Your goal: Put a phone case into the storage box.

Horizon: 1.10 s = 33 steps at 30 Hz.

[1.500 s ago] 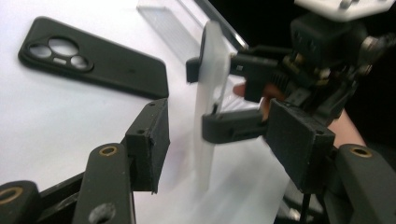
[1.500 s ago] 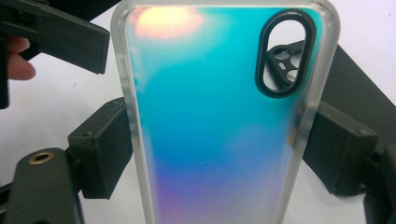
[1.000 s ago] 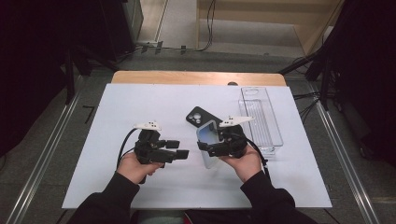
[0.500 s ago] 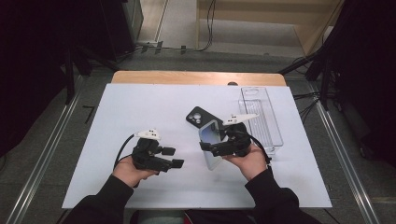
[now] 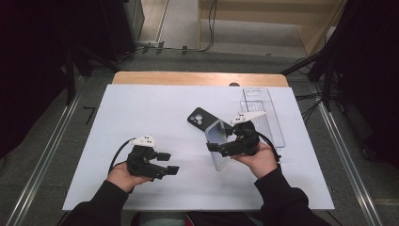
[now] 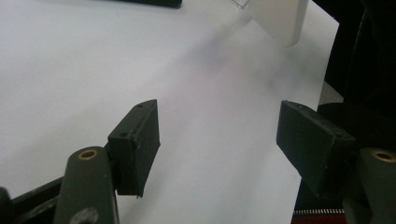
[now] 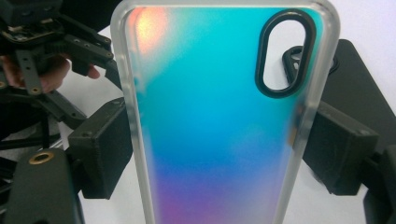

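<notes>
Frosted plastic phone case (image 7: 219,121), iridescent sheen; matt white table (image 5: 155,108)

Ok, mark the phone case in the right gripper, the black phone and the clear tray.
phone case (image 7: 219,130), right gripper view, middle of its back.
black phone (image 5: 197,117), high view, near its camera end.
clear tray (image 5: 268,101), high view, far rim area.

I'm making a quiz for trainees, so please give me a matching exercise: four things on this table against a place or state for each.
Things:
1. phone case
2. phone
3. clear tray
4. left gripper

States:
A. open, holding nothing
B. clamped by its long edges in the right gripper
C. lying flat and dark, beyond the held item
D. see-through, on the table's right side

Pairs: 1-B, 2-C, 3-D, 4-A
</notes>
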Each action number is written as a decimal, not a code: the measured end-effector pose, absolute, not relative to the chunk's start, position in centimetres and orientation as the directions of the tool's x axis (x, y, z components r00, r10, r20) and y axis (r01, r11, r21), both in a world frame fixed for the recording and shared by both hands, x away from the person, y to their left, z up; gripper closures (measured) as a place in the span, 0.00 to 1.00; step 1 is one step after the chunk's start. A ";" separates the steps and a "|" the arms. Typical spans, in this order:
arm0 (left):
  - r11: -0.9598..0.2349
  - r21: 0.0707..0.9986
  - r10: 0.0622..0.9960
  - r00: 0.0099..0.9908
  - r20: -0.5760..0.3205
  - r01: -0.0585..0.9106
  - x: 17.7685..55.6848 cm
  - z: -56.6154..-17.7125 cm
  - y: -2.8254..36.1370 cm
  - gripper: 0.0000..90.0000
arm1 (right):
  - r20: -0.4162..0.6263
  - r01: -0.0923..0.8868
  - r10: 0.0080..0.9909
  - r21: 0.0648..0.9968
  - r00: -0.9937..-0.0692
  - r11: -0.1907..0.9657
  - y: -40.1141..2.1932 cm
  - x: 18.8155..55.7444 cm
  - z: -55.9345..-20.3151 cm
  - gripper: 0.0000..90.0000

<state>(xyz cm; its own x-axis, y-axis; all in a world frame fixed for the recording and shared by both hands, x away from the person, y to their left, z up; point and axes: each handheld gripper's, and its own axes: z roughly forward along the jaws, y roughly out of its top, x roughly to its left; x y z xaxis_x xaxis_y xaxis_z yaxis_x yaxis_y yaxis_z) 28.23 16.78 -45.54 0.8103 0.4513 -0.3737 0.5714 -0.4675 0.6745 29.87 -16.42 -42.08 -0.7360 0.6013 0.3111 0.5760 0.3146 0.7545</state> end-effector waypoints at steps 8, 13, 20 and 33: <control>-0.472 0.665 0.460 0.805 -0.374 0.579 27.9 -45.8 17.5 0.34 | 0.296 0.559 0.592 0.763 -0.750 0.326 -17.6 29.8 -40.8 0.17; -0.464 0.664 0.471 0.798 -0.376 0.586 27.9 -45.8 17.9 0.34 | 0.295 0.556 0.599 0.771 -0.744 0.311 -18.7 29.7 -39.9 0.17; -0.443 0.663 0.493 0.782 -0.382 0.603 28.0 -45.9 18.3 0.34 | 0.312 0.581 0.642 0.772 -0.700 0.258 -20.3 30.0 -39.1 0.17; -0.418 0.658 0.526 0.758 -0.387 0.626 27.9 -46.0 19.2 0.34 | 0.298 0.592 0.721 0.784 -0.625 0.189 -22.5 30.7 -38.1 0.17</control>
